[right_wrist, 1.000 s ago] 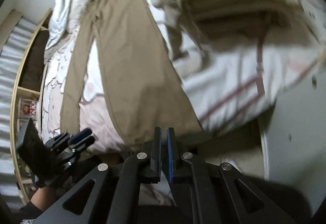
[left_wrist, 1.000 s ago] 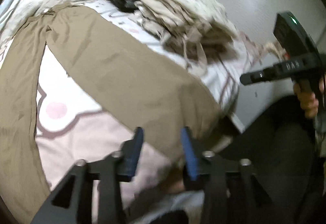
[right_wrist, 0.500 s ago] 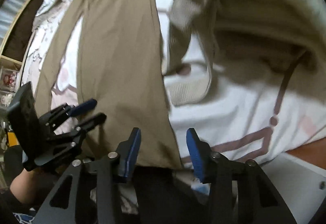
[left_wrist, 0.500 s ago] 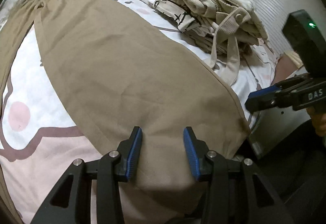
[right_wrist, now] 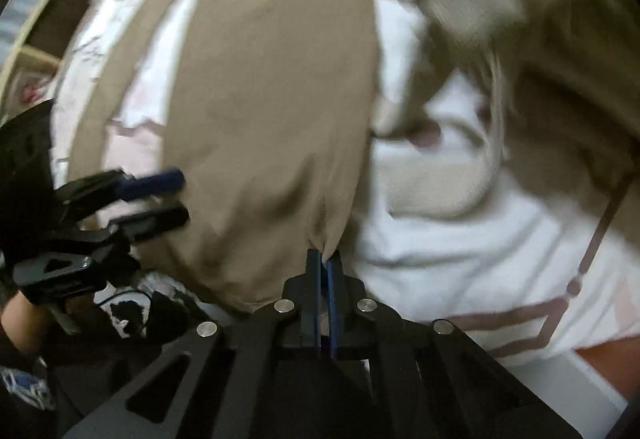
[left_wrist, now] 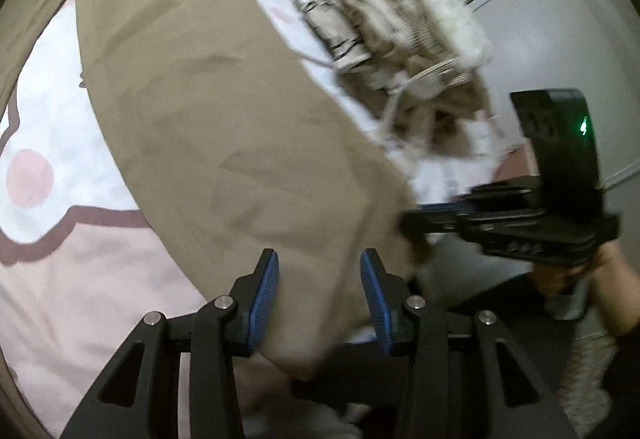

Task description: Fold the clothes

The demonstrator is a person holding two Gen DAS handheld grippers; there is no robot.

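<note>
Tan trousers [left_wrist: 208, 111] lie spread lengthwise on the bed, one leg's hem hanging over the near edge. My left gripper [left_wrist: 319, 291] is open, its blue pads [left_wrist: 264, 295] apart, and the hem cloth lies loosely in the gap between them. In the right wrist view my right gripper [right_wrist: 324, 259] is shut on the trousers [right_wrist: 272, 79], pinching a puckered fold at the hem's right corner. From the left wrist view the right gripper [left_wrist: 416, 219] shows at that same corner. The left gripper [right_wrist: 176, 195] shows at the hem's left side, fingers apart.
A pile of folded cream and dark clothes [left_wrist: 400, 19] sits on the bed right of the trousers, blurred [right_wrist: 540, 19] in the right wrist view. The sheet [left_wrist: 48, 127] is white and pink. A grey wall [left_wrist: 560, 39] stands beyond the bed's edge.
Both grippers came down to the trouser leg's hem. The right gripper, shut a second ago, opened beside the hem and has now shut on its corner. The left jaws kept their gap.
</note>
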